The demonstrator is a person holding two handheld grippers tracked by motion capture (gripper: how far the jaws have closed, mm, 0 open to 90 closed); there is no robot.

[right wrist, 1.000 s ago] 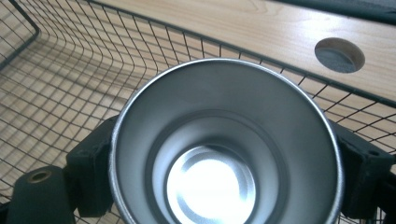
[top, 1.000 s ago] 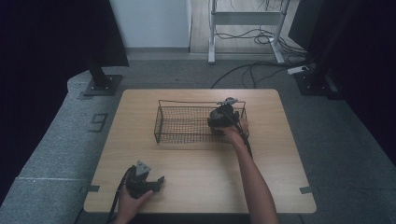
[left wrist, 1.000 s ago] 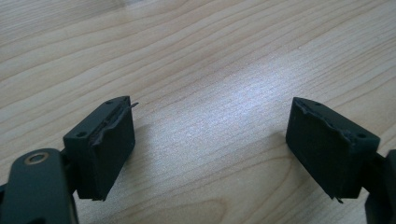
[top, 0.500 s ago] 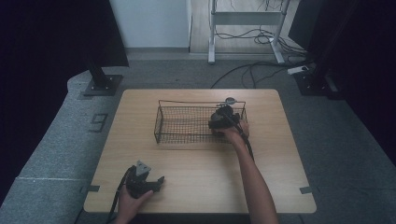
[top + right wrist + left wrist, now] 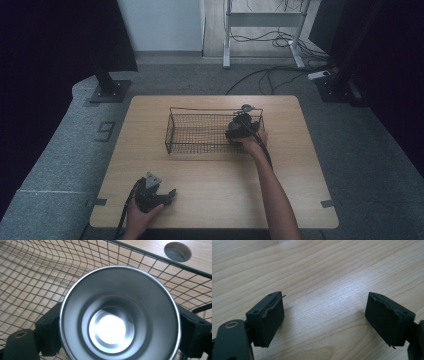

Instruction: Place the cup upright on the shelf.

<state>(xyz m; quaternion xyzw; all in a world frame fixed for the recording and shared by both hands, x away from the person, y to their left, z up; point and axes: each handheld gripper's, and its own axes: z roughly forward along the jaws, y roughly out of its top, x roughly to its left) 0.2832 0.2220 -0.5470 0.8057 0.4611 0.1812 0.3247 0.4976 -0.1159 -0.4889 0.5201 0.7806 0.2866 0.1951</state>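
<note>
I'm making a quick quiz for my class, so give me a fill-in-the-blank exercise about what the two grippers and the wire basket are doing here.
1. The right gripper holds a shiny metal ____ between its jaws.
2. That gripper is at the right end of the black wire ____ on the table.
3. The left gripper has its jaws ____, with bare wood between them.
4. The left gripper sits near the table's ____ edge, apart from the basket.

Missing words: cup; basket; open; near (the person's)

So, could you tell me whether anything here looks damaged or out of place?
The left gripper's pads look worn, with frayed, peeling edges. Otherwise nothing stands out: the metal cup, clamped in the right gripper, looks clean and empty above the wire basket.
</note>
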